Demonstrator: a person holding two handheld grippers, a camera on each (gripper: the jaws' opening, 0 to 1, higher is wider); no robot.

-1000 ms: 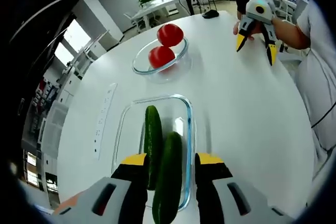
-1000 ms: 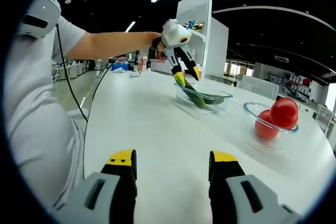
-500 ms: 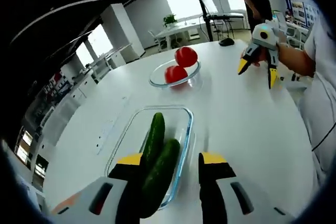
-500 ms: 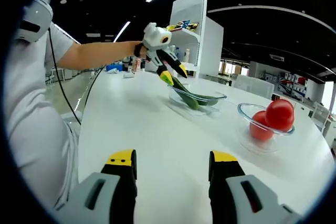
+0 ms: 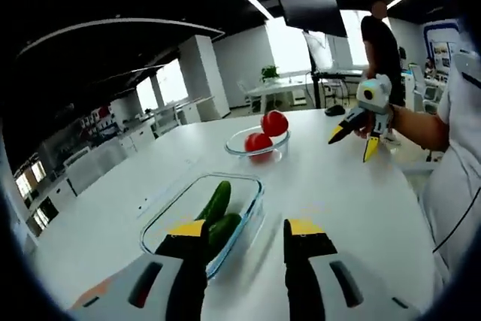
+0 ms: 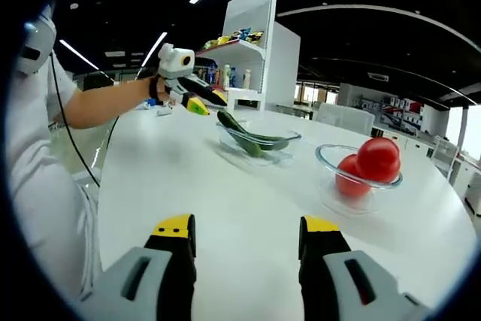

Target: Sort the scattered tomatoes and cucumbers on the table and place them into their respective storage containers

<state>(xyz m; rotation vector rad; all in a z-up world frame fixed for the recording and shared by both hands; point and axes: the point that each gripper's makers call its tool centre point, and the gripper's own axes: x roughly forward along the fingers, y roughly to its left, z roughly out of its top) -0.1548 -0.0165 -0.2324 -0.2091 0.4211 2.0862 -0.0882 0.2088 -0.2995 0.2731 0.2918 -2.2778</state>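
Two green cucumbers (image 5: 216, 213) are lying in a glass container (image 5: 197, 219) and red tomatoes (image 6: 368, 168) in a bowl (image 6: 358, 180); both my grippers' jaws are gaping empty above the white table (image 6: 225, 201).

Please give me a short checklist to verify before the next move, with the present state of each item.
1. Both cucumbers lie inside the rectangular glass container: ok.
2. Both tomatoes sit in the round glass bowl: ok.
3. Left gripper open and holding nothing: ok.
4. Right gripper open and holding nothing: ok.
5. No loose tomato or cucumber on the visible white table: ok for the parts in view; the rest cannot tell.
6. Left gripper raised clear of the container: ok, it is seen above and beside the container in the right gripper view.
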